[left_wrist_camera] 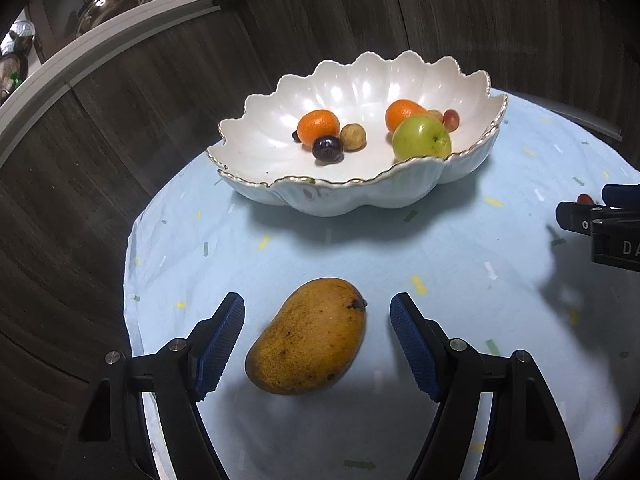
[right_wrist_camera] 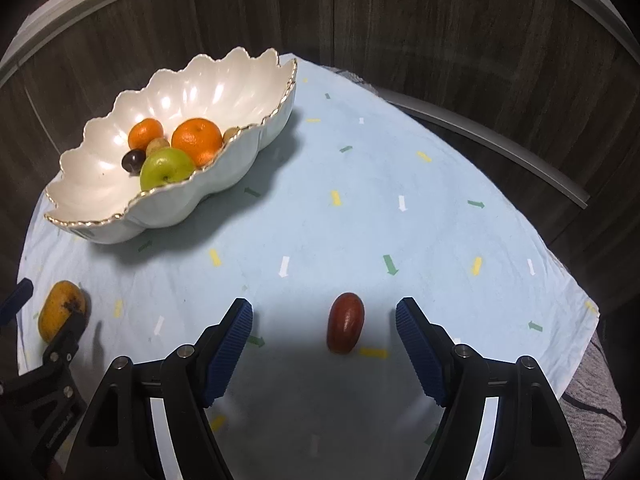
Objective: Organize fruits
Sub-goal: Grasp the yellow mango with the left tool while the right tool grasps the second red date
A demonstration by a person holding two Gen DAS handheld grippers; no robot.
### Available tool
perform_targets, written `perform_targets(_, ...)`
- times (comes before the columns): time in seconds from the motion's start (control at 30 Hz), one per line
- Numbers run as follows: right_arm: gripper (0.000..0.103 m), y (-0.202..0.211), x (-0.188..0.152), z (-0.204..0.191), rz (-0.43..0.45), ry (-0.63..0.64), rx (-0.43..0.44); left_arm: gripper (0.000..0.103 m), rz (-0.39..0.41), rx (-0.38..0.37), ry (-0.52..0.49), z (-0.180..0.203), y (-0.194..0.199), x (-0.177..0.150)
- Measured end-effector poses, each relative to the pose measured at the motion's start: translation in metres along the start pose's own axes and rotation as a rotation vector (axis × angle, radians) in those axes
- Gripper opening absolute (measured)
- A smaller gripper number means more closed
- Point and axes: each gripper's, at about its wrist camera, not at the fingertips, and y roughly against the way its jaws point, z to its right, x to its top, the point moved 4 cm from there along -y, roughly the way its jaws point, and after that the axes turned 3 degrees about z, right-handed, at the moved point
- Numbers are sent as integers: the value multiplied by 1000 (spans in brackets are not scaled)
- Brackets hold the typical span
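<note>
Partly hidden mango [right_wrist_camera: 60, 312] behind left gripper [right_wrist_camera: 44, 320], small brownish fruit [left_wrist_camera: 353, 136] unidentifiable

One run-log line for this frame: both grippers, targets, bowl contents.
left gripper: open, straddling mango | right gripper: open, straddling red oval fruit | bowl: oranges, green apple, small fruits

Only readable text you've got: white letters "DA", cut off by the frame edge, on the black body of your right gripper [left_wrist_camera: 600, 208], off to the right of the left tool. Small vertical print on your left gripper [right_wrist_camera: 44, 320] is too blurred to read.
</note>
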Motion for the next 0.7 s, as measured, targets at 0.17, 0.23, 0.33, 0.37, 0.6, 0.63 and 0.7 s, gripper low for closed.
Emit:
perform_targets(0.17,63,-9,-5,1,-26,7,-20,74,-27,4,-11,-1,-11,-4)
perform_targets(0.23,60,-11,-5,2,-22,5,-22,73,-31,2,-20,1,-14,-5)
perform_targets(0.33,57,-11,-4,1,-14,6,-23,68,-31,-8,-23,4,-17,-5)
perform_targets(0.37,57,-12,-5,1,-11,3,-21,67,-30,-9,-22,4,-17,-4)
perform_targets(0.6,29,-12,-3,4,12,3,-1,60,-28,-8,-26,6,-18,-2)
perform_targets(0.63,28,-12,-3,5,13,2,-2,60,-27,-5,-25,7,-18,-2)
perform_targets(0.7,24,-12,-3,5,15,2,-4,56,-24,8,-27,7,-18,-2)
